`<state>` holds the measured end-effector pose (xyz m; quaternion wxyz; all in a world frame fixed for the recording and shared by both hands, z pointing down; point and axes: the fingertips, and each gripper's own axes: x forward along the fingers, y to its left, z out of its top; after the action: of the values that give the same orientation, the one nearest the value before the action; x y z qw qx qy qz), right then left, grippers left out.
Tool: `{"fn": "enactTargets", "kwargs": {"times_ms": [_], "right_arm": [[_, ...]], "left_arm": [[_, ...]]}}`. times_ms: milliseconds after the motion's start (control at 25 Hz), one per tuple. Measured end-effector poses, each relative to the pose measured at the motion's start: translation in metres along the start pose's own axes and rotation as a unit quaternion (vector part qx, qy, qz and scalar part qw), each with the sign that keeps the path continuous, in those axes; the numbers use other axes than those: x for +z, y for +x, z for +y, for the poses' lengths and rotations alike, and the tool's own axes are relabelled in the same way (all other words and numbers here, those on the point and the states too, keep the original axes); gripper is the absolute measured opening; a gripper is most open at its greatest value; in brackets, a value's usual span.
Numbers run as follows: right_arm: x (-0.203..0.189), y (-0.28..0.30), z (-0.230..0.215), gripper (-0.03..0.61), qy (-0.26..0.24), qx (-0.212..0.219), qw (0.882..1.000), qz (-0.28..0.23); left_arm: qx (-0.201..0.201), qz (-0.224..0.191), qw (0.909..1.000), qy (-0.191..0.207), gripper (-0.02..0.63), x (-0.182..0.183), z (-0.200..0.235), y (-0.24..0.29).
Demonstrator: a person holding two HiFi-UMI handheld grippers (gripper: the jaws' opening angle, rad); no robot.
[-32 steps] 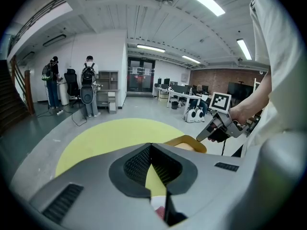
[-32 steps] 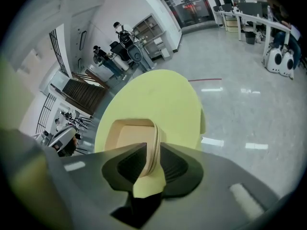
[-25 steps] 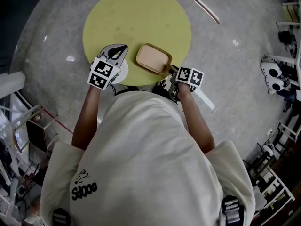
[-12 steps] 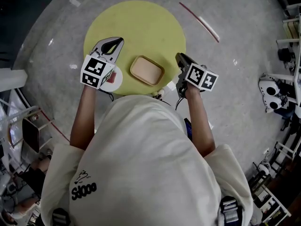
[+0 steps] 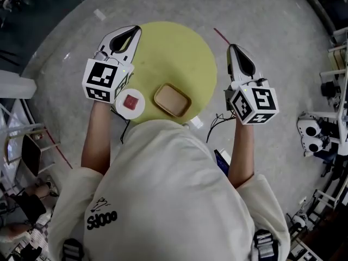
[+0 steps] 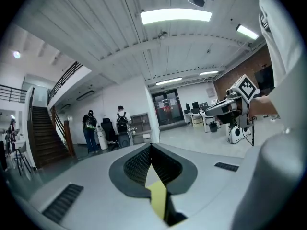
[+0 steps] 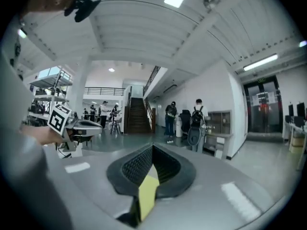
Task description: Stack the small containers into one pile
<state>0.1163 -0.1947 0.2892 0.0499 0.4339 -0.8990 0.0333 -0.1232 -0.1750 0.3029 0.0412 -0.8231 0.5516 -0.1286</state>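
Stacking looks finished: tan containers (image 5: pixel 172 100) form one pile on the yellow bench (image 5: pixel 179 53); left claw (image 5: pixel 130 32) and right claw (image 5: pixel 236 50) are closed, empty.

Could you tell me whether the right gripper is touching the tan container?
Apart. The head view shows the right gripper out beside the yellow table, well clear of the tan container.
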Motion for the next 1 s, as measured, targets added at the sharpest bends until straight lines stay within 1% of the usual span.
{"fn": "enactTargets", "kwargs": {"times_ms": [80,160,240,320,440,520,600,640,720,760,1000], "right_arm": [[0.025,-0.001,0.011,0.011,-0.036,0.013,0.999,-0.021],[0.044,-0.002,0.021,0.011,-0.059,0.023,0.997,-0.033],[0.057,-0.003,0.03,0.011,-0.067,0.029,0.997,-0.039],[0.064,-0.001,0.038,0.009,-0.073,0.033,0.996,-0.04],[0.067,0.003,0.046,0.009,-0.089,0.037,0.995,-0.036],[0.067,0.004,0.048,0.009,-0.095,0.038,0.994,-0.035],[0.068,0.002,0.049,0.009,-0.098,0.038,0.994,-0.035],[0.069,0.002,0.05,0.009,-0.099,0.037,0.994,-0.034],[0.069,0.001,0.05,0.009,-0.1,0.036,0.994,-0.032],[0.068,0.001,0.05,0.009,-0.1,0.035,0.994,-0.03],[0.061,0.0,0.051,0.009,-0.097,0.034,0.994,-0.022]], "left_arm": [[0.006,-0.023,0.9995,0.021,0.006,0.025,0.001,-0.007],[0.011,-0.044,0.9981,0.042,0.006,0.048,-0.002,-0.014],[0.01,-0.061,0.9962,0.062,0.006,0.065,-0.007,-0.022],[0.001,-0.074,0.9944,0.075,0.006,0.075,-0.012,-0.029],[-0.01,-0.08,0.9936,0.08,0.006,0.08,-0.018,-0.035],[-0.01,-0.072,0.9943,0.077,0.006,0.085,-0.019,-0.036],[-0.009,-0.058,0.9964,0.062,0.006,0.07,-0.016,-0.036],[-0.007,-0.061,0.9961,0.064,0.006,0.069,-0.015,-0.036],[-0.006,-0.073,0.9937,0.085,0.006,0.086,-0.015,-0.034],[-0.007,-0.074,0.9933,0.089,0.006,0.09,-0.016,-0.034],[-0.019,-0.065,0.9939,0.087,0.006,0.081,-0.021,-0.029]]}}
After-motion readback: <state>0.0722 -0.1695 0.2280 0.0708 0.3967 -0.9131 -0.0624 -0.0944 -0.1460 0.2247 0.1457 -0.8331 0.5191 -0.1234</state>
